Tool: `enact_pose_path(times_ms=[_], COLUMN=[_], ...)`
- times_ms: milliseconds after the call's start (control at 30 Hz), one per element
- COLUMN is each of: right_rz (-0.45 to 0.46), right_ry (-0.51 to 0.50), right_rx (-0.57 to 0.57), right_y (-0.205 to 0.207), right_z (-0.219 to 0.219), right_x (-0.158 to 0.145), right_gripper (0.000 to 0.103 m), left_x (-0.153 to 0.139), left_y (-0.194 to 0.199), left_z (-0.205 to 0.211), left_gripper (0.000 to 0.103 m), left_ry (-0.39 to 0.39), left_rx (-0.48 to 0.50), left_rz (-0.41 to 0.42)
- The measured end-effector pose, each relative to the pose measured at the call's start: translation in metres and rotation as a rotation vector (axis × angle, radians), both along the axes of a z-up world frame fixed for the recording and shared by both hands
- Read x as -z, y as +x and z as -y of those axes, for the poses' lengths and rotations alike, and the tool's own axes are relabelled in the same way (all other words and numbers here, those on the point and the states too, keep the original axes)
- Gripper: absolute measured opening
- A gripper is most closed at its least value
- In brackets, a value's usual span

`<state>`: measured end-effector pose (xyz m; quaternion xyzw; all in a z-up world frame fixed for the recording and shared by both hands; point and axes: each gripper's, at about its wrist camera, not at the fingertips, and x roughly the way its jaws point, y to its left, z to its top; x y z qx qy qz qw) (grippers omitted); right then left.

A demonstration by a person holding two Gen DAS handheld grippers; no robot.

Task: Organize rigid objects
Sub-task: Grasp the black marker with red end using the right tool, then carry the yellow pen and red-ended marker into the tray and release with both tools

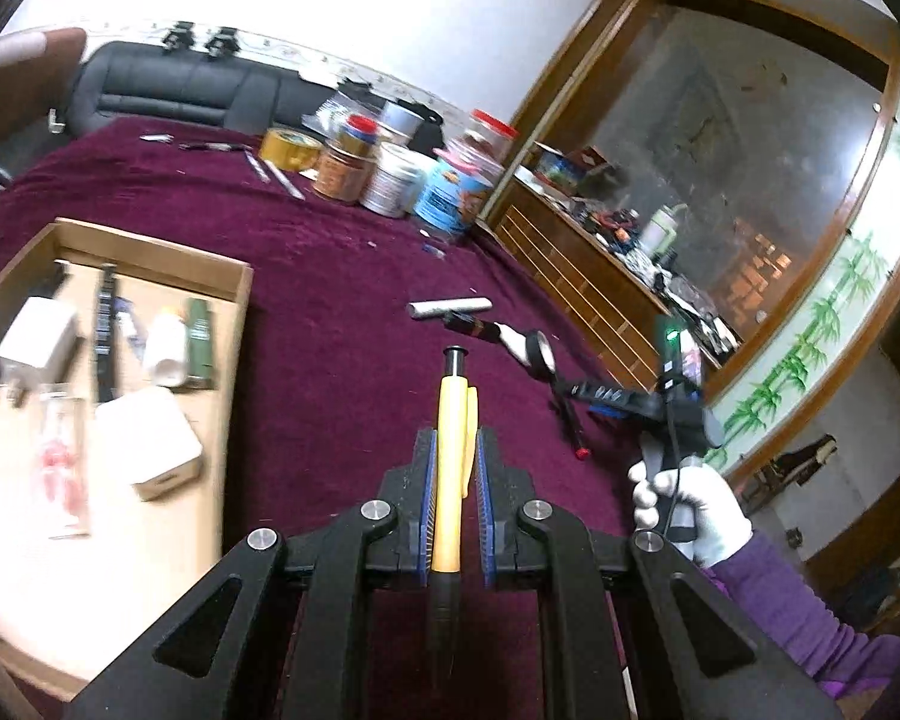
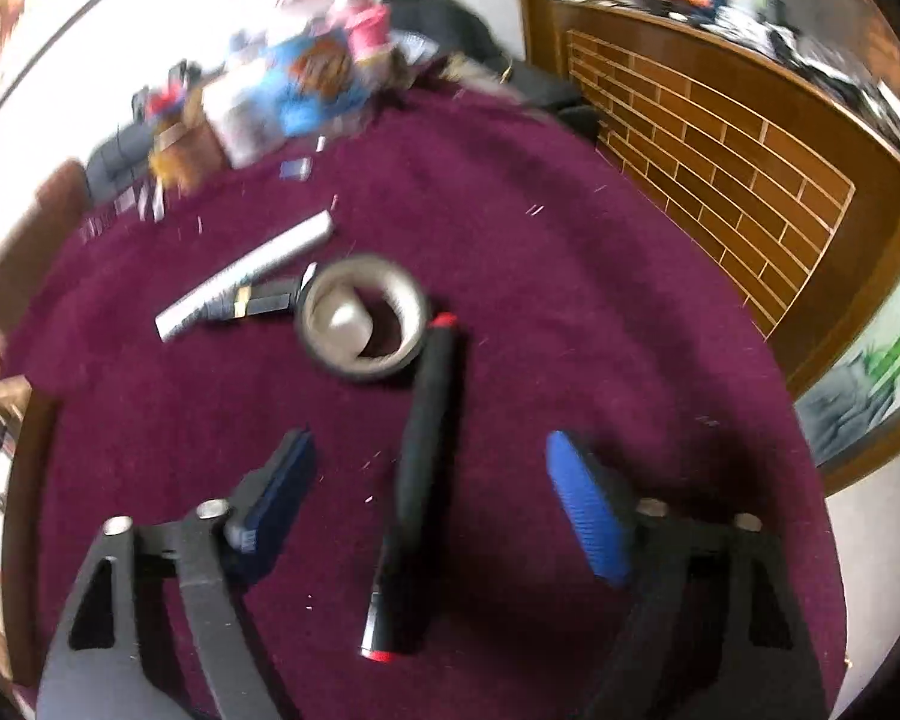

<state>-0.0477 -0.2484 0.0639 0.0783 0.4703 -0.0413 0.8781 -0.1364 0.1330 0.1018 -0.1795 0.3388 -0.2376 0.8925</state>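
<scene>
My left gripper (image 1: 456, 450) is shut on a yellow pen with a black tip (image 1: 448, 480), held above the maroon cloth to the right of the cardboard tray (image 1: 234, 324). My right gripper (image 2: 432, 474) is open, its jaws on either side of a black marker with red ends (image 2: 417, 462) lying on the cloth. The right gripper also shows in the left wrist view (image 1: 594, 390), near that marker (image 1: 570, 420). A black tape roll (image 2: 363, 318), a silver tube (image 2: 252, 270) and a dark stick (image 2: 258, 303) lie just beyond.
The tray holds several items: a white box (image 1: 150, 444), a white bottle (image 1: 165, 348), a green tube (image 1: 200, 342). Jars and cans (image 1: 390, 174) stand at the table's far side. A wooden cabinet (image 1: 582, 276) runs along the right edge.
</scene>
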Motion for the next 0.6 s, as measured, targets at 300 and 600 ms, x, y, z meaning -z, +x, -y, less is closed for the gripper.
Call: enact_pose_path(times_ms=[300, 600], right_rz=[0.026, 0.119], right_ry=[0.102, 0.469], right_rx=[0.053, -0.120], right_y=[-0.019, -0.069], right_z=[0.018, -0.002], right_x=[0.006, -0.015], right_gripper=[0.012, 0.012], left_x=[-0.009, 0.030], left_y=[-0.031, -0.017], left_z=[-0.077, -0.136], left_gripper=[0.009, 0.009], left_ry=[0.074, 0.110], left_rx=[-0.212, -0.374], left_rz=[0.060, -0.072])
